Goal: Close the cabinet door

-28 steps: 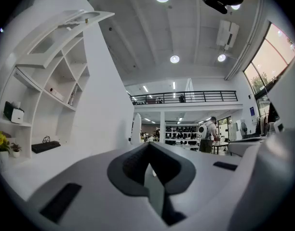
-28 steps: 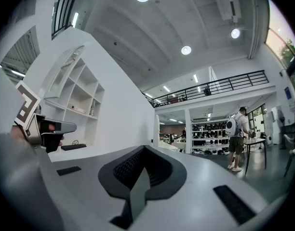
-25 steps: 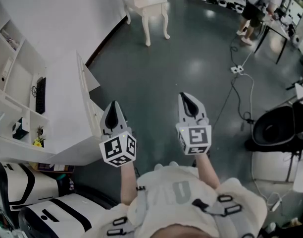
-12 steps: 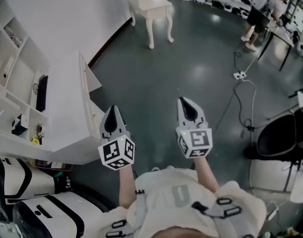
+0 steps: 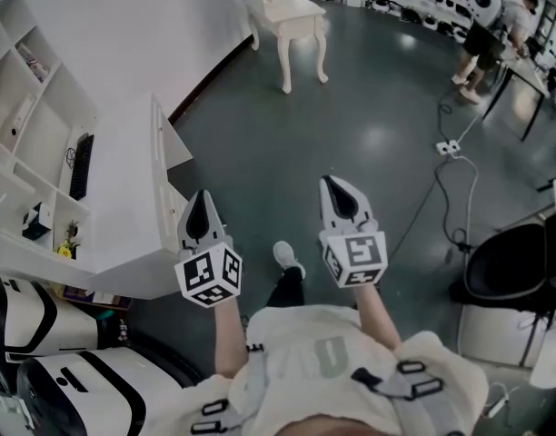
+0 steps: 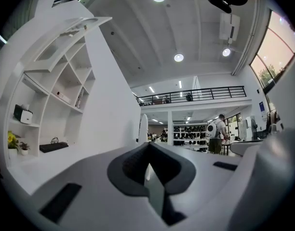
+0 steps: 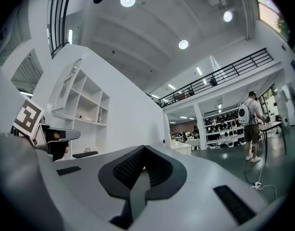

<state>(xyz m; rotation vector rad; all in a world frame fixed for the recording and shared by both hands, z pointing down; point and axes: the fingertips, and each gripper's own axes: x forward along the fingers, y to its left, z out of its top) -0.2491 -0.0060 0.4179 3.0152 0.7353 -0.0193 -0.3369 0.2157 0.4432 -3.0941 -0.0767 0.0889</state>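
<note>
White cabinet door stood open at left, near the clenched, empty left gripper; the right gripper was likewise closed on nothing. A glancing push could slip off the door's edge, leaving it ajar.

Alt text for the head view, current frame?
Seen from above, a person holds the left gripper and right gripper level over a dark floor. Both are shut and empty, the left one close beside the open white cabinet door. Shelves holding a keyboard lie left, and a white table stands ahead.
</note>
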